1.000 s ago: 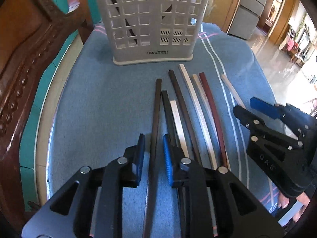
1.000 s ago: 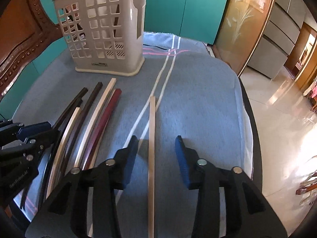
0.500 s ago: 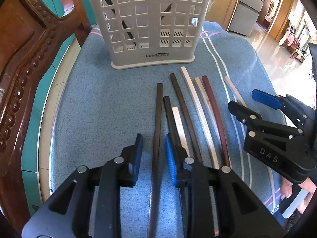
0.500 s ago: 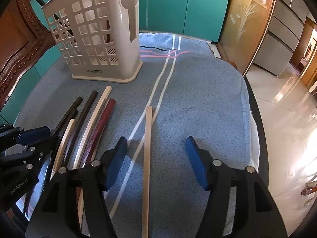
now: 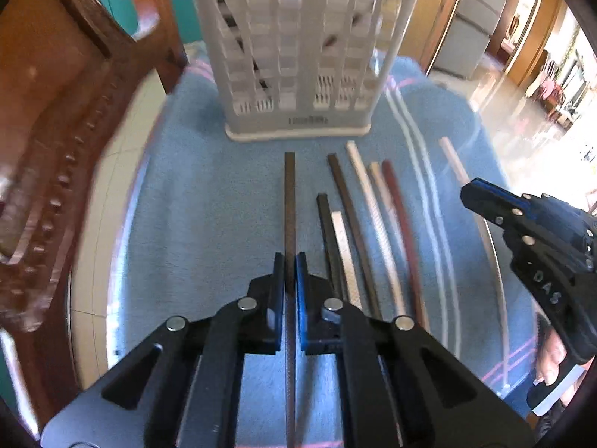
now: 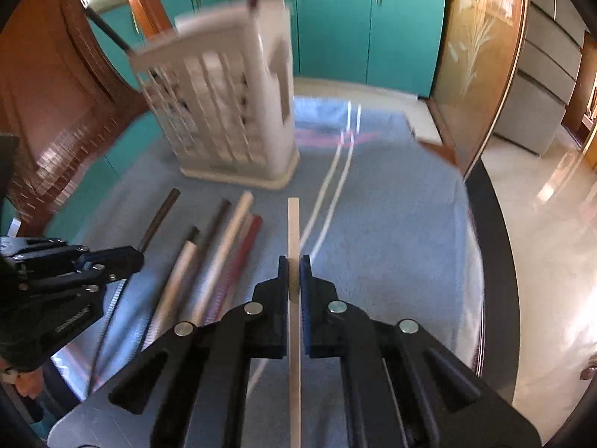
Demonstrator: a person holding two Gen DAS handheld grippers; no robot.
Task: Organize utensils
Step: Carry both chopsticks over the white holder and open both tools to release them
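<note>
My left gripper (image 5: 289,267) is shut on a dark brown chopstick (image 5: 289,201) that points toward the white slotted utensil basket (image 5: 298,56). My right gripper (image 6: 294,268) is shut on a pale beige chopstick (image 6: 293,224); it also shows in the left wrist view (image 5: 453,162). Several more chopsticks, dark, white and red (image 5: 401,209), lie side by side on the blue cloth between the two grippers. The basket (image 6: 231,112) stands at the far end of the cloth and holds a few sticks.
A blue cloth (image 5: 209,205) with white stripes covers the table. A carved wooden chair back (image 5: 56,130) stands at the left. Teal cabinets (image 6: 373,30) are behind, and the table's right edge (image 6: 492,261) drops to a tiled floor.
Both grippers have closed, the left on the dark brown chopstick, the right on the beige one. Both views have shifted and are blurred by motion.
</note>
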